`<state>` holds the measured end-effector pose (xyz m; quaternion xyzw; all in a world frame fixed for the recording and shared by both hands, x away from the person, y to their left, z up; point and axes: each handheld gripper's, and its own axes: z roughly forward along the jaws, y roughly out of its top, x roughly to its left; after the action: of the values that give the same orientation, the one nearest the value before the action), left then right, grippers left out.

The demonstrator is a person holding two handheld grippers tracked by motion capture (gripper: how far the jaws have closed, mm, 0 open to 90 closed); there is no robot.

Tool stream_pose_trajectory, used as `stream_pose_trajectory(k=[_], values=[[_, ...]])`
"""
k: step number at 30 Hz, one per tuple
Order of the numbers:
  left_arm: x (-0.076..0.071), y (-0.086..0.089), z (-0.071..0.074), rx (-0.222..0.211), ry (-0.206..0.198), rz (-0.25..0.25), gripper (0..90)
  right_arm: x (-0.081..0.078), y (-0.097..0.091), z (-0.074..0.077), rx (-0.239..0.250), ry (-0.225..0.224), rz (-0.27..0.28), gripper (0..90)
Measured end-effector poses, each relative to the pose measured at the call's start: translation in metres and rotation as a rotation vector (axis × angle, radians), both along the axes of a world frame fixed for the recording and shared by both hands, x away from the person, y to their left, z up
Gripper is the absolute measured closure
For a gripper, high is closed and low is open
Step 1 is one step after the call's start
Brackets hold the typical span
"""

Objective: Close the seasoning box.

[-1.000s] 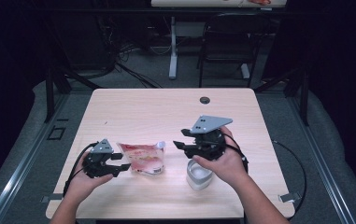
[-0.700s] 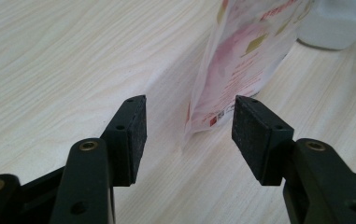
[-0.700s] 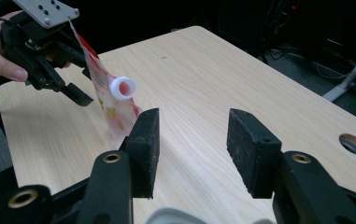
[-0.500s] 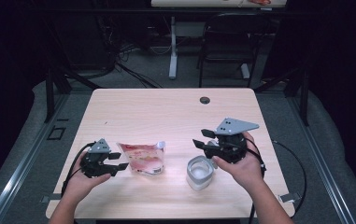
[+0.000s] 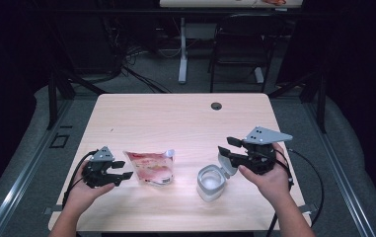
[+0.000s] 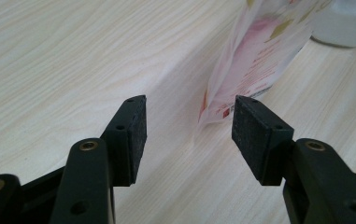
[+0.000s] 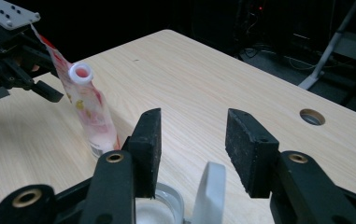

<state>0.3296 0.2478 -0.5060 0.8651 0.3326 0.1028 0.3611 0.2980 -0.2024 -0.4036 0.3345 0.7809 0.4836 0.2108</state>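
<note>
Seemingly readying a pour, left gripper [image 5: 121, 170] gapes beside the pouch [image 5: 152, 167]; right gripper [image 5: 227, 149], also unclenched, overhangs the lidded jar [image 5: 210, 181]

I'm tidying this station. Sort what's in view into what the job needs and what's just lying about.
In use:
- pouch, standing with its spout open
- tub, flip lid open
- left gripper, open beside the pouch
- right gripper, open over the tub's lid

Lying about:
- chair behind the table
- floor cables
</note>
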Motion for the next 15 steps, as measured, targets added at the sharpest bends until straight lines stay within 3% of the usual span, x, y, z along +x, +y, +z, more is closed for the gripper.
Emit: stream_pose_trajectory(k=[5, 15], values=[[0.0, 0.002, 0.0, -0.001, -0.001, 0.008, 45.6, -0.001, -0.013, -0.004, 0.011, -0.006, -0.045, 59.7], [0.0, 0.005, 0.0, 0.005, -0.004, 0.013, 45.7, -0.001, -0.027, -0.025, -0.007, 0.03, -0.111, 81.5]])
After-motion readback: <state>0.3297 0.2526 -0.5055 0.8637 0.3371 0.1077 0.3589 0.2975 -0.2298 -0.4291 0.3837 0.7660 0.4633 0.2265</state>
